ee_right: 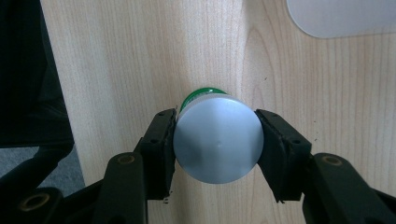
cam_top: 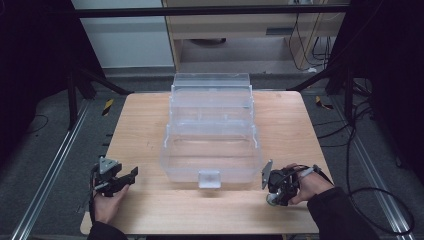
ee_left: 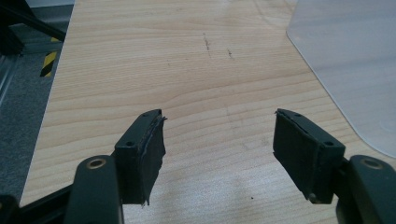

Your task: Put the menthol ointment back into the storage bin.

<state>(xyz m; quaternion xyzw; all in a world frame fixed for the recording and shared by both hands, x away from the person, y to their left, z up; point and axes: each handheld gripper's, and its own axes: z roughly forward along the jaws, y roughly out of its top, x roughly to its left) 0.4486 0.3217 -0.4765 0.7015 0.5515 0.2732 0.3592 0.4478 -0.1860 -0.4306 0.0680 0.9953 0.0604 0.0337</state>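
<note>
A silver-capped green bottle is clamped by the right gripper. The left gripper is held wide open, empty, at eight o'clock from the clear box.

Light wooden table on grey carpet floor; black frame posts; white wall panel behind.

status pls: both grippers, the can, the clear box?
Left gripper open, empty, over bare table. Right gripper shut on can, silver end facing camera. Clear box open mid-table, looks empty. Nothing between can and box.
</note>
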